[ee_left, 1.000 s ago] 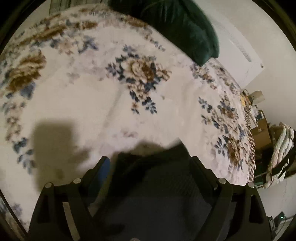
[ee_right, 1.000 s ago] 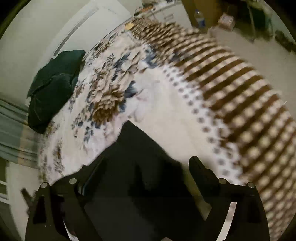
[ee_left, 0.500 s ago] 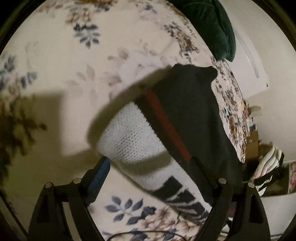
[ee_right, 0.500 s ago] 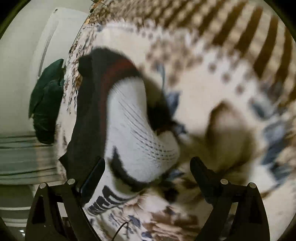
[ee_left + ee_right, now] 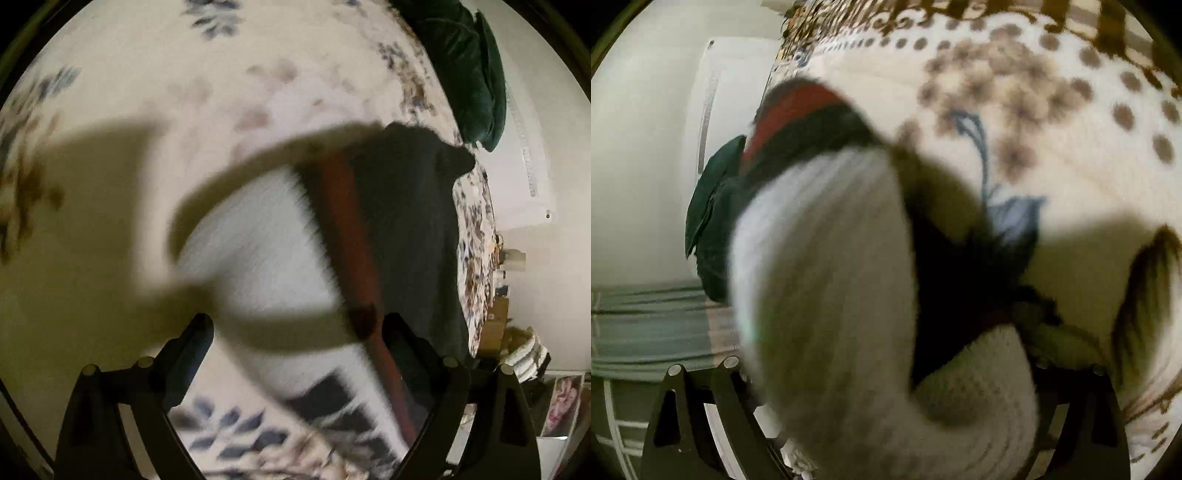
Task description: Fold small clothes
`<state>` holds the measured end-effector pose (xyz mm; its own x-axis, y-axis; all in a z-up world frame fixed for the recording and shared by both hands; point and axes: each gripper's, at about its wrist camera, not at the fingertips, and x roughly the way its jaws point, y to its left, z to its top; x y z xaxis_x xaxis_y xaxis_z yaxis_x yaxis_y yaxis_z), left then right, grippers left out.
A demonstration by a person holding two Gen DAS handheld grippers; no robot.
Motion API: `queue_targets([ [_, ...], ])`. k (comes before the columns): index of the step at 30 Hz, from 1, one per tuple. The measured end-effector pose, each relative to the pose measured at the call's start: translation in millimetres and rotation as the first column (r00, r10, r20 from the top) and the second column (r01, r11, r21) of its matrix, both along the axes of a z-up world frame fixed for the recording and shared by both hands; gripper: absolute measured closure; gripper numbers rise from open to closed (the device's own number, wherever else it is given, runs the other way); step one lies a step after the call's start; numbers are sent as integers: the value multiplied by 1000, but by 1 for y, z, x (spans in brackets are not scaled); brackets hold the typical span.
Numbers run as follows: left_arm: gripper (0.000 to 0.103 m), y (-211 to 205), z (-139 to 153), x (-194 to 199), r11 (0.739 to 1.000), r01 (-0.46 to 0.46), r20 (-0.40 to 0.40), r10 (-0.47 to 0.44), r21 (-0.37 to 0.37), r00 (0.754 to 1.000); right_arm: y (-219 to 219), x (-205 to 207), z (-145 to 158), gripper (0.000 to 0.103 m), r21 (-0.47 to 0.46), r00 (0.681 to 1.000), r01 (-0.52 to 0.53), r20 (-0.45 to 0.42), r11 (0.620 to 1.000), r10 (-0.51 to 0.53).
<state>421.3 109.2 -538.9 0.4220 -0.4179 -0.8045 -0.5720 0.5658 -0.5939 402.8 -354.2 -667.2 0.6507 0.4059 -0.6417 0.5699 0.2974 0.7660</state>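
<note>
A knit sweater, white with a red stripe and a black part, lies on the floral bedspread. In the left wrist view the sweater spreads from between the fingers toward the upper right. My left gripper stands open just above its near edge. In the right wrist view the white knit fills the middle and covers the space between the fingers of my right gripper. The fingers stand wide apart. The fingertips are hidden by the cloth.
A dark green pillow lies at the far side of the bed; it also shows in the right wrist view. The bedspread stretches left. A white wall and cluttered furniture are at the right.
A second ago both views showed dark cloth between the fingers. Both grippers have since swung down close to the bed, and the white and red part of the sweater now fills the views.
</note>
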Motion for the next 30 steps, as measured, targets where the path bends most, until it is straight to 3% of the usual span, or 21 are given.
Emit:
queue_targets([
  [5,10,8,-21,2,995,-76,49,80,-68,996,13,-1,-2,6,0,999,-46,-6,999,46],
  [11,9,-1,-21,37,990,-139,65,138,15,988,14,5,-11,5,30,1000,-16,-3,999,16],
  [12,11,-4,-17,36,988,-152,85,148,37,985,16,4,-12,5,32,1000,-11,-1,999,11],
  [14,33,-5,-8,29,986,-156,133,146,65,980,18,2,-11,7,33,1000,8,-3,999,-8],
  [15,48,-6,-1,26,986,-146,166,132,77,977,15,-1,-10,18,35,1000,22,0,999,-22],
  [16,55,-6,3,25,987,-135,186,117,87,976,11,-6,-10,43,30,999,40,-9,999,-40],
  [19,61,-9,23,24,987,-107,232,77,117,970,12,-16,-9,62,24,997,77,-33,997,-77],
  [26,66,1,74,-3,989,-21,297,-23,144,954,25,-29,39,69,-53,1000,20,4,998,-20],
  [30,66,18,92,-65,986,17,257,-60,164,965,37,-77,62,70,-58,1000,-27,0,998,27],
])
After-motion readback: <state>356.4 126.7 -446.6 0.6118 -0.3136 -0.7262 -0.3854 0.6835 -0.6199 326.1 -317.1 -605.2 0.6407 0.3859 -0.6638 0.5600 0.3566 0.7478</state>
